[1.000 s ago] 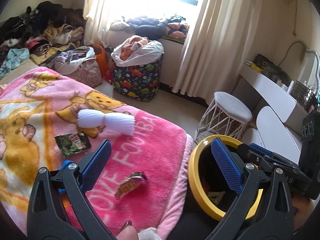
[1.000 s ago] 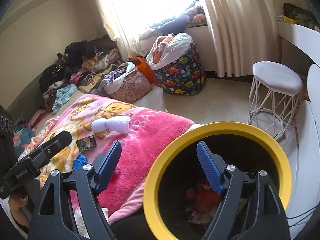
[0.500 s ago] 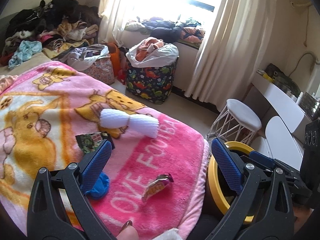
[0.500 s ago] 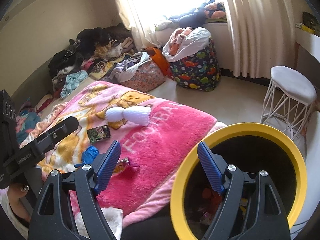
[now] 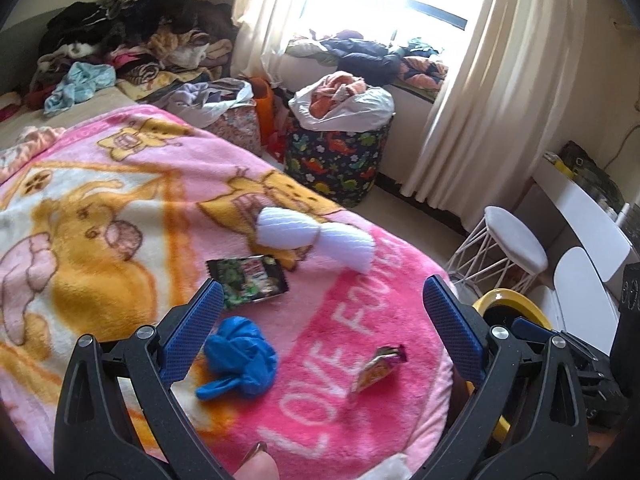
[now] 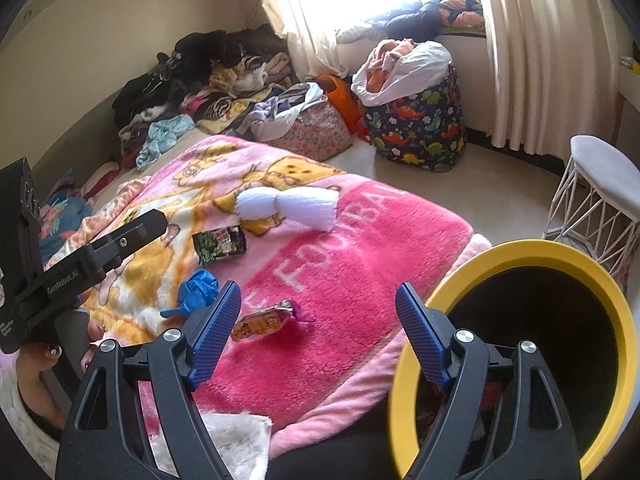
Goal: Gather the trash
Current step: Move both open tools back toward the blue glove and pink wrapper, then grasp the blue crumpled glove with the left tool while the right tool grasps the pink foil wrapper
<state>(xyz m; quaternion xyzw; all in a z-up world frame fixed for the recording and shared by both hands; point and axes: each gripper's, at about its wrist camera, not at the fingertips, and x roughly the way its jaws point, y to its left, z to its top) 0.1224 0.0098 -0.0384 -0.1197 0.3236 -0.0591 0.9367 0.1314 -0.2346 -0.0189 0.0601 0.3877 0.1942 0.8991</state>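
Observation:
Trash lies on a pink blanket point(image 5: 120, 208): a crumpled blue glove point(image 5: 240, 356) point(image 6: 196, 290), an orange snack wrapper point(image 5: 378, 366) point(image 6: 264, 320), a dark green packet point(image 5: 248, 282) point(image 6: 220, 244) and a white foam net point(image 5: 312, 238) point(image 6: 288, 206). My left gripper point(image 5: 320, 328) is open and empty above the blanket, the glove by its left finger. My right gripper point(image 6: 318, 328) is open and empty, hovering between the wrapper and a yellow-rimmed black bin point(image 6: 516, 252) at the bed's right edge. The bin also shows in the left wrist view point(image 5: 504, 300).
A dinosaur-print hamper point(image 6: 416, 128) and a floral bag of clothes point(image 6: 312, 128) stand on the floor beyond the bed. A white wire stool point(image 6: 600, 196) stands right of the bin. Clothes are piled by the far wall point(image 5: 132, 44). A white desk point(image 5: 580, 208) is at right.
Both grippers swung left, away from the bin and over the blanket. The blue glove and wrapper came into fuller view; the bin shifted to the right edge of both views.

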